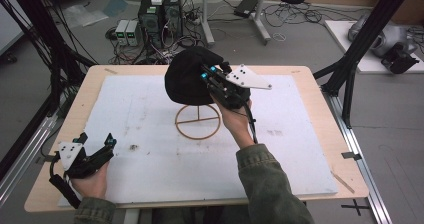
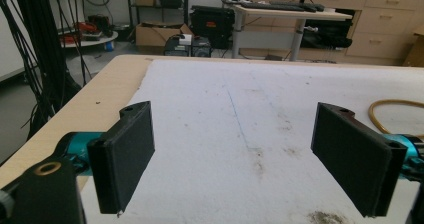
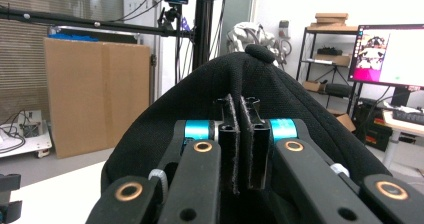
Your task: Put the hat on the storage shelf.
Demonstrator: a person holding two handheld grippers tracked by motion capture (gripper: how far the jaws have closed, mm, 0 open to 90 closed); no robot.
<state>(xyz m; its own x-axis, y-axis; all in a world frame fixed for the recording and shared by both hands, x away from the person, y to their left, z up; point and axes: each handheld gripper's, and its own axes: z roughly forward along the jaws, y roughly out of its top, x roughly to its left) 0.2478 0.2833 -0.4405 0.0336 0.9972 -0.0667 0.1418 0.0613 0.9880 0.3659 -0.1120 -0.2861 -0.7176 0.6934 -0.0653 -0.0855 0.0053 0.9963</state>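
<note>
Nearest the person, at the front left corner of the worktop [image 1: 310, 91], the left hand-held gripper [image 1: 95, 144] rested low in the left hand [image 1: 92, 181], its jaws spread wide apart with nothing between them. In the left gripper view the two black pads [image 2: 127, 156] framed only the stained white mat [image 1: 150, 159] that covered most of the worktop.

Farther in, near the middle of the mat, a thin wooden stand [image 1: 198, 121] stood with its ring-shaped base flat on the mat.

Above that ring, the right hand [image 1: 235, 116] reached forward from a green sleeve [image 1: 265, 184] and carried the right hand-held gripper [image 1: 212, 74]. Its jaws were clamped tight on a fold of a black cap [image 1: 187, 79], which sat over the top of the stand. In the right gripper view the pads [image 3: 230, 134] met on the pinched cloth, and the cap [image 3: 280, 99] bulged up behind them.

Beyond the far edge of the worktop, computer boxes [image 1: 160, 14] and tangled cables [image 1: 295, 14] lay on the floor.
</note>
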